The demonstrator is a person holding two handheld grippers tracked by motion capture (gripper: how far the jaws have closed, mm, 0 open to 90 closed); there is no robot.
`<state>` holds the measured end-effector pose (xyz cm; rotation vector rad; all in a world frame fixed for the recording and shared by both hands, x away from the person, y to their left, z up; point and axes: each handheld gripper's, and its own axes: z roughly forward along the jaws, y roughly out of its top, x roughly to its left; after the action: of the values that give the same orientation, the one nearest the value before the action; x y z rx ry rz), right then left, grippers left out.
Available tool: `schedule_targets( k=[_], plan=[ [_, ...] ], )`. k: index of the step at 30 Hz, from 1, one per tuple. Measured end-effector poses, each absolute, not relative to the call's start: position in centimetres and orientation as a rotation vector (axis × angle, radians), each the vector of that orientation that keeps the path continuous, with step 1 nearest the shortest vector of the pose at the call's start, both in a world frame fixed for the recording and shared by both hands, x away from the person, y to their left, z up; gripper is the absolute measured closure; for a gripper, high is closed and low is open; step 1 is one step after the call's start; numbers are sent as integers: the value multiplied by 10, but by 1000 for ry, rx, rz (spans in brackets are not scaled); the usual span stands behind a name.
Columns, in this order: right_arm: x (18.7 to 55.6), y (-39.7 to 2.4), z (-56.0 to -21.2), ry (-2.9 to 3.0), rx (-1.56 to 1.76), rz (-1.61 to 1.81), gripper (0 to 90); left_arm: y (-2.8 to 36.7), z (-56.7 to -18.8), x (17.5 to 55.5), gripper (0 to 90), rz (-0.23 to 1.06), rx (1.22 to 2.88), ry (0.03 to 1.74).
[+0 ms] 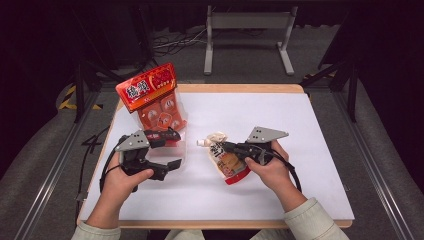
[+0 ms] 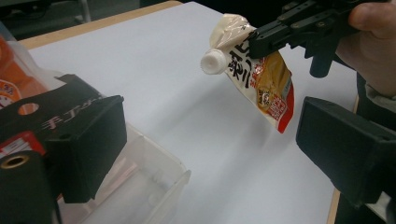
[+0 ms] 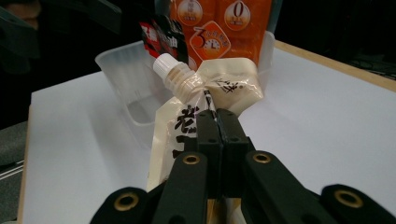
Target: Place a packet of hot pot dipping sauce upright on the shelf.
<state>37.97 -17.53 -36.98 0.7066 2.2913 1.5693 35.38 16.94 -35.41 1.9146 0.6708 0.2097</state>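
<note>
The spouted pouch [image 1: 225, 157] hangs off the table, clamped near its top, just below the white cap [image 2: 213, 61]. My right gripper [image 1: 231, 148] has its jaws pressed fully together on the pouch film, and the pouch bottom dangles free above the white table [image 1: 300, 165].

Status: pick-up complete; transfer not yet complete. The pouch sits between my two grippers, near the clear plastic bin [image 3: 128, 84] but still outside it.

The bin holds the orange multi-pack [image 1: 155, 97], which stands upright against the bin's far end. The near portion of the bin looks empty, though its clear walls make this hard to confirm.

My left gripper [image 1: 172, 150] has its jaws spread wide, one on each side of the bin's near end. It appears to steady the bin without pinching it.

Remaining, in my judgement: carry the pouch over the bin rim, lower it in, release.
</note>
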Motion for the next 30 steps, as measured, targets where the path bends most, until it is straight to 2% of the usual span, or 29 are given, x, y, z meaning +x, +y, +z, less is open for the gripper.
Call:
schedule_targets(
  k=[11, 23, 28, 30],
  plan=[
    [368, -167, -358, 2283, 603, 1657, 897, 156, -359, 354, 64, 172, 1855, 665],
    [356, -155, -355, 2289, 531, 1729, 897, 139, -361, 349, 129, 131, 1836, 609],
    [353, -151, -354, 2284, 509, 1743, 897, 133, -363, 348, 203, 86, 1853, 580],
    [351, -149, -354, 2282, 496, 1754, 897, 130, -364, 348, 273, 50, 1847, 573]
  ],
)
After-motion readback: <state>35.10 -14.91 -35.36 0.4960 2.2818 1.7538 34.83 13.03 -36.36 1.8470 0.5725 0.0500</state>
